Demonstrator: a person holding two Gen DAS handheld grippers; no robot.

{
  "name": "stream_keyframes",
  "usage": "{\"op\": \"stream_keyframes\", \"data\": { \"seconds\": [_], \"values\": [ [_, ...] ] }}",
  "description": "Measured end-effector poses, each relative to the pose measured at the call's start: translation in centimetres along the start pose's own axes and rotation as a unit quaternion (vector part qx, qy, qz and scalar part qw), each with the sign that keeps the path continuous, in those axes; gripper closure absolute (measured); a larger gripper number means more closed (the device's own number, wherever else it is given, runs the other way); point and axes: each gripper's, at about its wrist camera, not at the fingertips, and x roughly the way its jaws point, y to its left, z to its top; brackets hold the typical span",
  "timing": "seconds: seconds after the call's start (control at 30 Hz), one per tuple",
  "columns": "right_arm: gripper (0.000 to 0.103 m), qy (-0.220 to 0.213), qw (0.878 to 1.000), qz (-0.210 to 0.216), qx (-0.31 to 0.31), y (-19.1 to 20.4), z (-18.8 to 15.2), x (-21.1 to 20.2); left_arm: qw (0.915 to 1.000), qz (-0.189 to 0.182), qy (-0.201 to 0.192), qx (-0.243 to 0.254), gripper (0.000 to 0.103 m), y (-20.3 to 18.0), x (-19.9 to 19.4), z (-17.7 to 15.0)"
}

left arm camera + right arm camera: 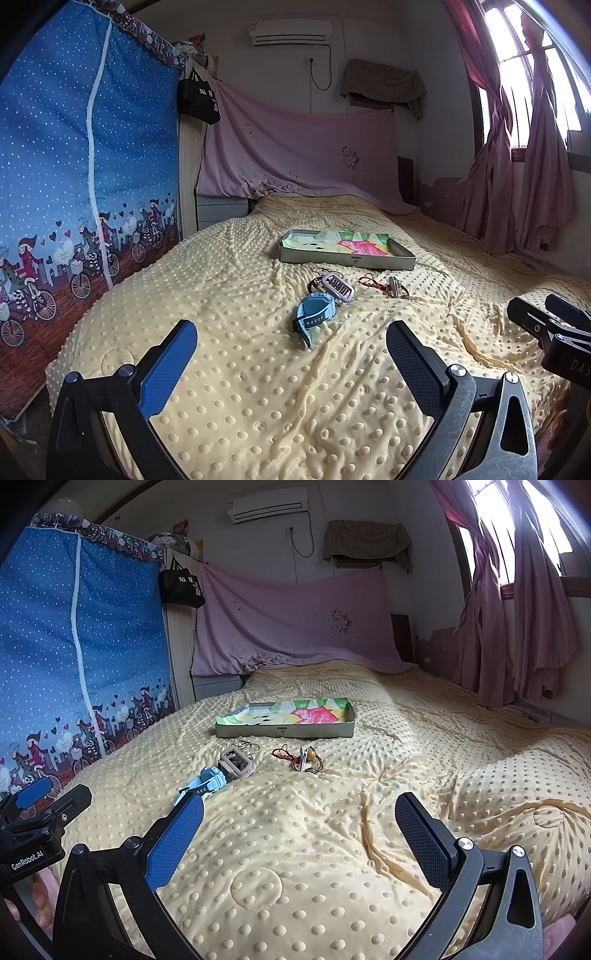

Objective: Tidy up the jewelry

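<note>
Tongs of the left hand (291,345) were seen spread wide and empty, held low over the yellow dotted blanket (240,387) of the bed. The right tongs (299,818) were likewise released, with nothing between the blue pads (173,845). Each pair could be glimpsed at the edge of the other's view, side by side.

Straight ahead of the left tongs, and nearest to them, a blue watch (314,315) was found lying on the blanket, its strap running roughly away from the tongs toward the far end of the bed. From the right tongs the same watch (205,782) lay ahead and off to the left, so the left hand was judged the nearer one for a first pick.

Just beyond the watch a pale rectangular watch (337,288) was touching or nearly touching it, with thin rings (318,270) behind. To the right of these, a red cord (371,280) and a small cluster of trinkets (395,288) were spread, too small to be told apart.

Farther still, a shallow tray (347,261) with a colourful lining was resting on the bed, with no jewelry seen in it; sorting was judged not yet begun.
</note>
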Motion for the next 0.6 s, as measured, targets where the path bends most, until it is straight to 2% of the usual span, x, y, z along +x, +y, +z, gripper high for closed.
{"op": "stream_keyframes", "data": {
  "seconds": [0.6],
  "values": [
    [0.001, 0.000, 1.000, 0.000, 0.000, 0.02, -0.03, 0.05, 1.0000, 0.000, 0.000, -0.001, 0.000, 0.03, 0.06, -0.11]
  ]
}}
